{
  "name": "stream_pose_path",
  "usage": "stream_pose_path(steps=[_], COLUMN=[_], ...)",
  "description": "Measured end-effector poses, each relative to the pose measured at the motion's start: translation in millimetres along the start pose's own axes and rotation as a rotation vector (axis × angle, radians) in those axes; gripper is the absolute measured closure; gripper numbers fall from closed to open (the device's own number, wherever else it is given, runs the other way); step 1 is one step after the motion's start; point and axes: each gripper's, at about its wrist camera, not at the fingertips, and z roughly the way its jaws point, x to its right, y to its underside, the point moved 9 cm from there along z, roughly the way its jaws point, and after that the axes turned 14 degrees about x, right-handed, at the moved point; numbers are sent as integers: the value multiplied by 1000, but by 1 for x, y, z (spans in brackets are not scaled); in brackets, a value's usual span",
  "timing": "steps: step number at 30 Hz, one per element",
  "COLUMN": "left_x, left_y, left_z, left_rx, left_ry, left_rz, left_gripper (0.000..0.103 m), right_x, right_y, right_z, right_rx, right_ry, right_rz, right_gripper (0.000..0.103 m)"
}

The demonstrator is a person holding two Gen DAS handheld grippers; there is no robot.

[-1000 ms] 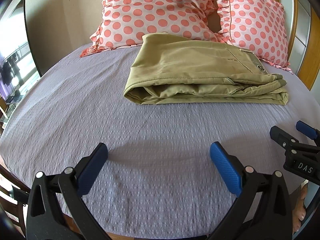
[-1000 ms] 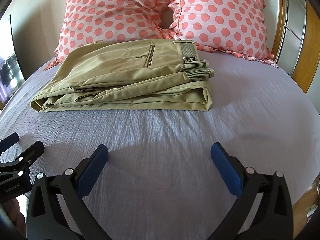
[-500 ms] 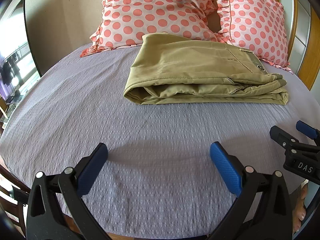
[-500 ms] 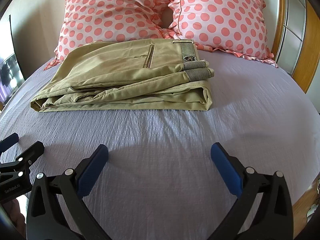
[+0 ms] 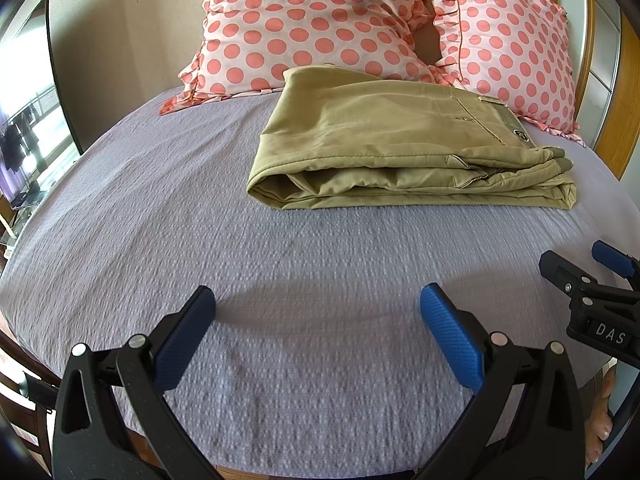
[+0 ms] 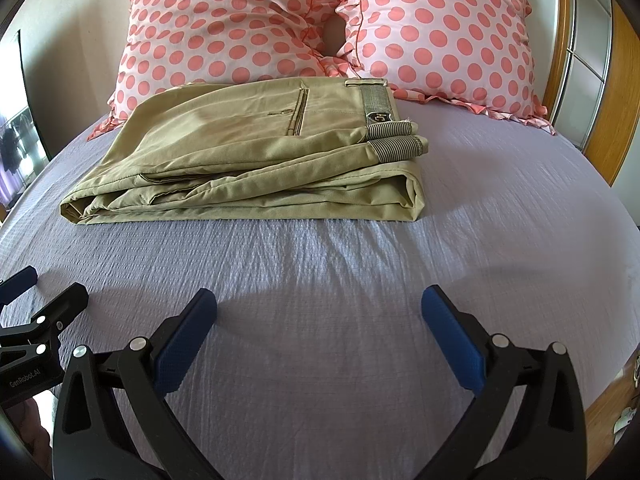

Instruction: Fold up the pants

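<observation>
Khaki pants (image 5: 404, 148) lie folded in a flat stack on the lilac bedsheet, just in front of the pillows; they also show in the right wrist view (image 6: 260, 160), waistband to the right. My left gripper (image 5: 318, 320) is open and empty, low over the sheet, well short of the pants. My right gripper (image 6: 318, 320) is open and empty, also short of the pants. The right gripper shows at the right edge of the left wrist view (image 5: 588, 276). The left gripper shows at the left edge of the right wrist view (image 6: 40, 300).
Two pink polka-dot pillows (image 5: 320, 20) (image 6: 440, 28) lean against the headboard behind the pants. A wooden bed frame (image 6: 624, 92) runs along the right. A bare foot (image 5: 600, 420) stands by the bed's near edge. The lilac sheet (image 6: 500, 220) covers the bed.
</observation>
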Motion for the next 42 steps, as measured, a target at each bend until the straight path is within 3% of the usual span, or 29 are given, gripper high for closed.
stream_pose_path(steps=[42], left_x=[1], left_y=[2], left_z=[2], left_rx=[-32], left_ry=[10], left_rz=[3], left_gripper=[2], right_x=[1], right_y=[0], right_z=[-1], right_rx=[0], right_ry=[-7], right_rz=[-4], right_gripper=[1])
